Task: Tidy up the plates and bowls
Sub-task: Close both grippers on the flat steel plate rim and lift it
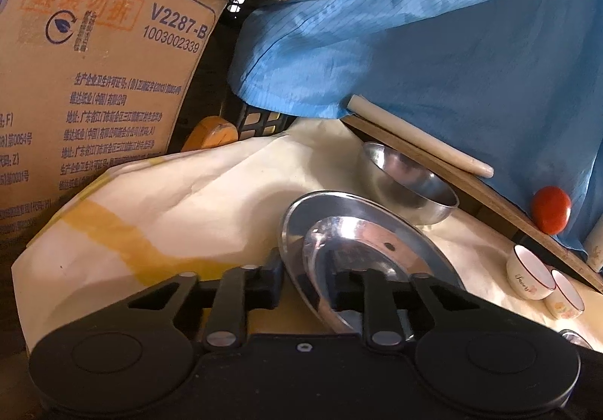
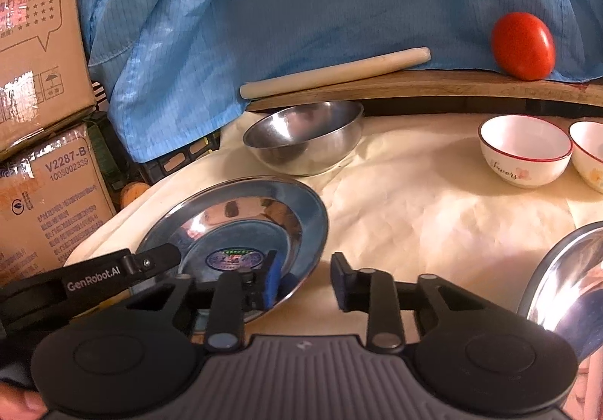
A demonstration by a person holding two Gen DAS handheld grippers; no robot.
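Note:
A shiny steel plate [image 1: 361, 243] is tilted up off the cream cloth, and my left gripper [image 1: 307, 288] is shut on its near rim. The same plate shows in the right wrist view [image 2: 241, 216] with the left gripper [image 2: 162, 258] on its left rim. A steel bowl [image 1: 407, 182] [image 2: 305, 137] stands behind the plate. My right gripper [image 2: 305, 280] is open and empty just right of the plate's near edge. Two white bowls with red rims [image 2: 525, 148] [image 1: 529, 275] stand at the right. A second steel plate [image 2: 565, 284] lies at the far right.
Cardboard boxes [image 1: 94, 73] [image 2: 41, 43] stand at the left. A blue garment [image 2: 301, 5] hangs over the back. A wooden board [image 2: 414, 88] carries a rolling pin [image 2: 335, 71] and a tomato [image 2: 524, 45]. A black crate [image 1: 260, 118] sits behind the cloth.

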